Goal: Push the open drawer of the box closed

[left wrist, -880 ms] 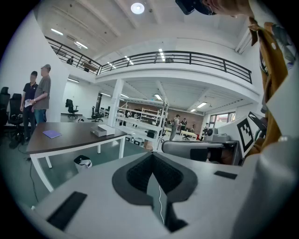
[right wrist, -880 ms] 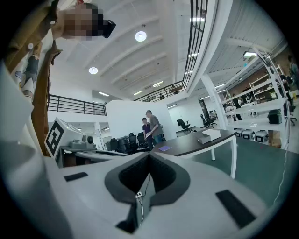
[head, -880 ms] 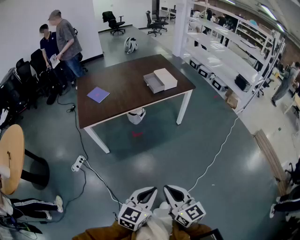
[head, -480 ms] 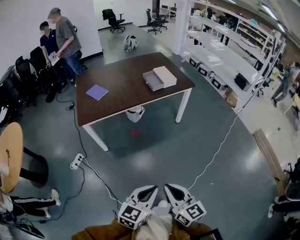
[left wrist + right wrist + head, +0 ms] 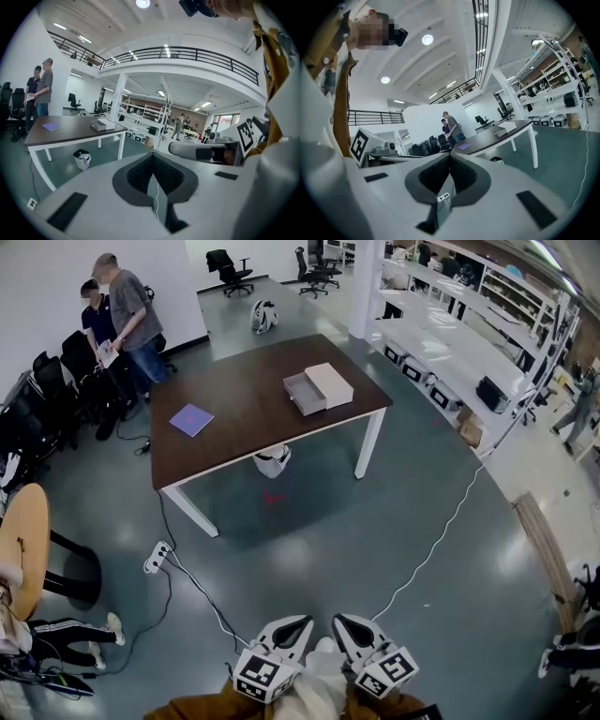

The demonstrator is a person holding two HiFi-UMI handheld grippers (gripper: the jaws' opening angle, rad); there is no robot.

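A white box [image 5: 328, 384] lies on a dark brown table [image 5: 234, 432] far ahead of me, its grey drawer [image 5: 305, 394] pulled out toward the left. The same box [image 5: 104, 124] shows small in the left gripper view, and the box [image 5: 506, 128] also appears in the right gripper view. Both grippers hang close to my body at the bottom of the head view, well short of the table. My left gripper [image 5: 298, 624] is shut with nothing in it. My right gripper [image 5: 341, 622] is shut and empty too.
A purple notebook [image 5: 191, 419] lies on the table's left part. A bin [image 5: 271, 461] stands under the table. A power strip [image 5: 156, 558] and cables [image 5: 441, 540] cross the floor between me and the table. Two people [image 5: 117, 310] stand at the far left by chairs; shelving [image 5: 469, 334] lines the right.
The table and box have shifted slightly up and away in the head view as the camera moved. Both grippers stay shut and low near my body.
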